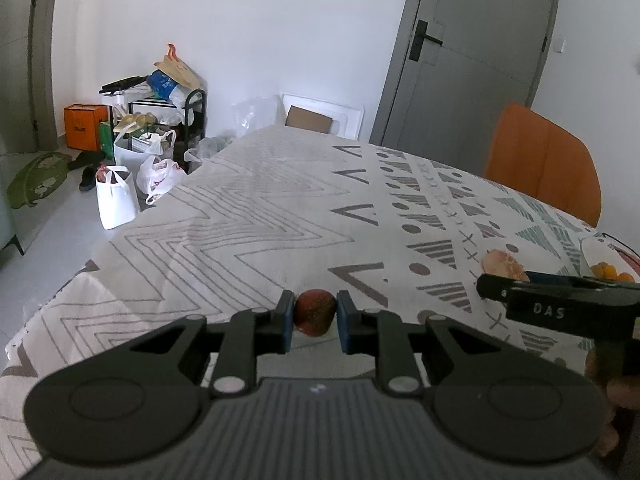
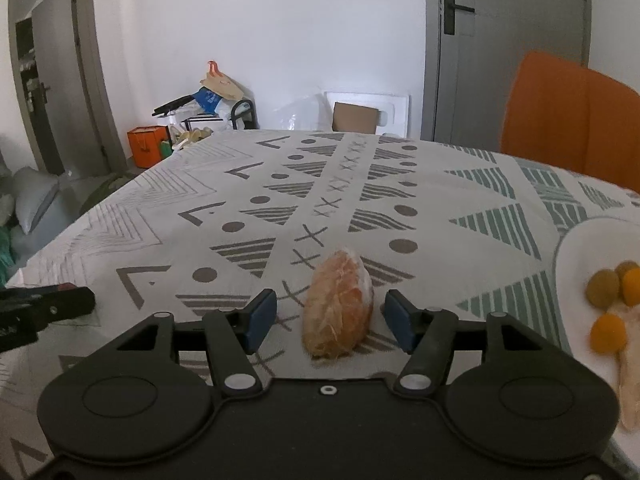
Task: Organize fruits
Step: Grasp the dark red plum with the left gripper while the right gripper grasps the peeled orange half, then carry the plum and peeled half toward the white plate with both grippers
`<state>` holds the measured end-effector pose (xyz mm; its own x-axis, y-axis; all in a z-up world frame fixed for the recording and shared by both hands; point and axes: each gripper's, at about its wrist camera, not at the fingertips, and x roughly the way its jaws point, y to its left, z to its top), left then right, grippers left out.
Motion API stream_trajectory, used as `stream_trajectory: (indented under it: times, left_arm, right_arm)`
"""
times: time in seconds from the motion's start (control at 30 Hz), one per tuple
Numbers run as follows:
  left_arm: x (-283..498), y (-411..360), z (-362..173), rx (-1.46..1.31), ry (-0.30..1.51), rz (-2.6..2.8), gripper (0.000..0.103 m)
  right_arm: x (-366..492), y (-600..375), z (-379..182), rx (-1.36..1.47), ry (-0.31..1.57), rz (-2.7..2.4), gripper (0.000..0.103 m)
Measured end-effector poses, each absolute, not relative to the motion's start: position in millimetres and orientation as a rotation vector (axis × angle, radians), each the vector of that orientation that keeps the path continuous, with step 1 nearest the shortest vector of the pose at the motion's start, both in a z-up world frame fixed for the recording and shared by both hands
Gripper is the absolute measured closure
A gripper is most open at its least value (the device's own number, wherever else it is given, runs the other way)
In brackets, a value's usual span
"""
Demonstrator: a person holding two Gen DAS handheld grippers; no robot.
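The right gripper [image 2: 330,314] is standing wide, its blue pads on either side of a peeled citrus segment [image 2: 339,306] without touching it; there is a clear gap at each pad. The segment is lying on the patterned tablecloth [image 2: 360,184] of the desk, directly ahead of this gripper and between its fingers. Its long axis is running away from the camera, roughly along the line the gripper points, so the pads are facing its narrower sides. That alignment is what the coming move seems to turn on: closing would take the segment across its short width. The gripper is pointing downward at a moderate slant toward the cloth.

To the right of the segment, a white plate [image 2: 572,248] is carrying several small orange and greenish fruits [image 2: 608,334] and a pale strip of peel; it looks like the likely destination, and the right hand is the nearer one to it.

To the left of the segment, the left gripper [image 1: 313,318] is holding a small reddish fruit [image 1: 315,312], apparently a strawberry, pinched narrowly between its pads and seemingly lifted above the cloth. It is also slanting downward.

Farther off beyond the segment, an orange chair [image 2: 572,120] is standing at the desk's far right edge.
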<state>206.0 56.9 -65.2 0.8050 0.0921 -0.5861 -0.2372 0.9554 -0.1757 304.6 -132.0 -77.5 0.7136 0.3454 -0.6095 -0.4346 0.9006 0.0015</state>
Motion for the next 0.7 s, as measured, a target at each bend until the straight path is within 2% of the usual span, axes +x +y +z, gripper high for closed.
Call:
stream_trajectory:
  times: [0.1, 0.17, 0.7]
  left_arm:
    - [205.3, 60.0, -65.1, -0.257, 0.610, 0.183, 0.082]
    - [203.9, 61.2, -64.6, -0.262, 0.609, 0.185, 0.082]
    - [190.4, 58.6, -52.7, -0.280, 0.577, 0.144, 0.082]
  right_arm:
    - [302.0, -124.6, -78.1, -0.187, 0.629, 0.436, 0.051]
    - [302.3, -124.4, -75.8, -0.176, 0.633, 0.471, 0.069]
    - [254.7, -141.5, -52.9, -0.145, 0.587, 0.501, 0.070]
